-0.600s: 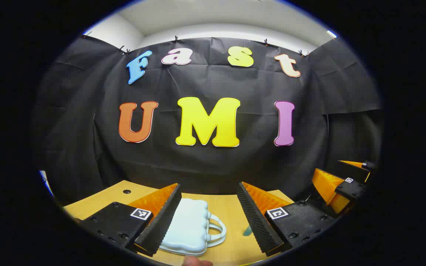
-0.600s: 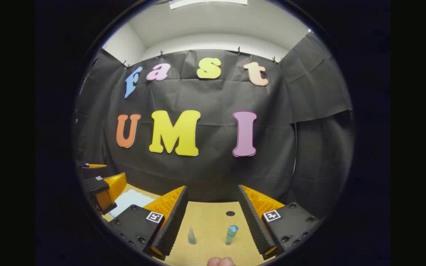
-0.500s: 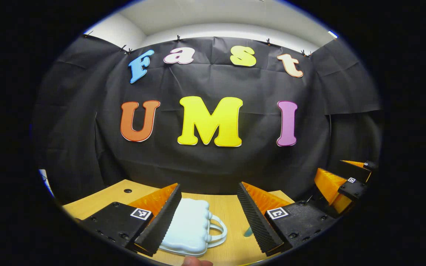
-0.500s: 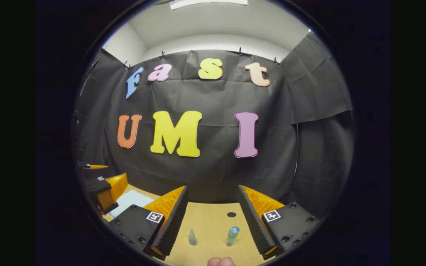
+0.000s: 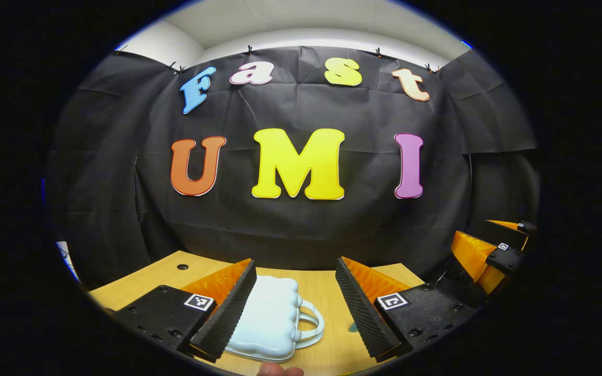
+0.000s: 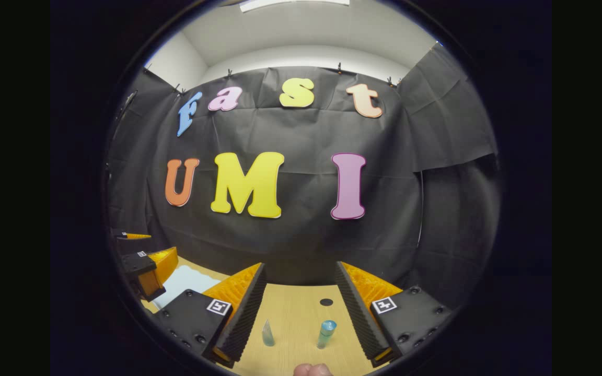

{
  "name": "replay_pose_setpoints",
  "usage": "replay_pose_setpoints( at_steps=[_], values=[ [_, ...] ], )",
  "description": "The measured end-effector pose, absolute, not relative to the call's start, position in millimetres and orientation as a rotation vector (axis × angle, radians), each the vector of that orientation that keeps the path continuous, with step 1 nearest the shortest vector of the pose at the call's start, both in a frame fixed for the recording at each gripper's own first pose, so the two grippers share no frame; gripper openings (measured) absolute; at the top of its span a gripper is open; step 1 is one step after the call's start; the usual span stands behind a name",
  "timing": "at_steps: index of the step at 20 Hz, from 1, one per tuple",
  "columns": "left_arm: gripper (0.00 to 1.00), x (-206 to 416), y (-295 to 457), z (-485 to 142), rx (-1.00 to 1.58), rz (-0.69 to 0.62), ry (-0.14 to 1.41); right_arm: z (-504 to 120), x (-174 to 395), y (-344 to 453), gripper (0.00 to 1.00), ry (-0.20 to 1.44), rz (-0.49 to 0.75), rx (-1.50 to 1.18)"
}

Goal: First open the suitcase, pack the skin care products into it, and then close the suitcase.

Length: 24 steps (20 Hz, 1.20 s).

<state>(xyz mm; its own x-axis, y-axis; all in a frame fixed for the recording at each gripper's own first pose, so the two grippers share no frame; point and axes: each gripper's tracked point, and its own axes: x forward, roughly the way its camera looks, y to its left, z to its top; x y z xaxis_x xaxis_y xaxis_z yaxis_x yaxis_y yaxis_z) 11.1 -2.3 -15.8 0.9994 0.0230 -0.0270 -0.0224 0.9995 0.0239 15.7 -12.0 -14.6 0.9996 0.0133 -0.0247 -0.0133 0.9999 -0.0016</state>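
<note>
On the wooden counter [image 5: 327,292]: one pale blue suitcase [image 5: 269,318], lid shut, lying flat with its handle toward the right, seen between the wide-spread fingers of the left tool [image 5: 293,305]. Between the equally wide fingers of the right tool [image 6: 298,308]: one small clear tube [image 6: 268,333] and one blue-capped bottle [image 6: 326,333], both upright, near each other, neither held.

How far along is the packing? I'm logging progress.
Nothing looks done: the pale blue lumpy suitcase lies shut on the wooden table. Nothing is in hand; the left gripper and right gripper are open. The small clear tube and blue-capped bottle stand unpacked. Opening, packing and closing remain.
</note>
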Motion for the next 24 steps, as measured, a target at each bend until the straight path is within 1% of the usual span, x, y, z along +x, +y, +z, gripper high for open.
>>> replay_pose_setpoints(
  at_steps=[7,8,9,10,13,17,24],
  values=[
    [0.97,18.1,-19.0,-39.1,0.052,-0.02,0.087,-26.1,22.6,-26.8,0.79,0.052,0.009,-0.007],
    [1.0,17.7,-23.0,-42.7,0.053,-0.033,0.093,-28.9,23.4,-30.9,0.79,0.058,0.006,-0.009],
    [0.97,18.2,-26.9,-46.1,0.063,-0.049,0.101,-31.1,23.2,-34.9,0.79,0.062,0.002,-0.013],
    [0.97,18.6,-32.3,-49.2,0.083,-0.071,0.105,-33.4,24.0,-39.6,0.79,0.068,-0.002,-0.018],
    [0.97,23.7,-39.8,-70.0,0.21,-0.12,0.147,-41.7,24.3,-57.4,0.79,0.086,-0.024,-0.03],
    [0.99,31.3,-45.9,-118.0,0.381,-0.208,0.257,-57.0,20.8,-79.7,0.79,0.123,-0.063,-0.035],
    [0.98,54.2,-39.9,-195.5,0.777,-0.346,0.411,-82.9,7.5,-127.8,0.79,0.189,-0.175,-0.015]
  ],
)
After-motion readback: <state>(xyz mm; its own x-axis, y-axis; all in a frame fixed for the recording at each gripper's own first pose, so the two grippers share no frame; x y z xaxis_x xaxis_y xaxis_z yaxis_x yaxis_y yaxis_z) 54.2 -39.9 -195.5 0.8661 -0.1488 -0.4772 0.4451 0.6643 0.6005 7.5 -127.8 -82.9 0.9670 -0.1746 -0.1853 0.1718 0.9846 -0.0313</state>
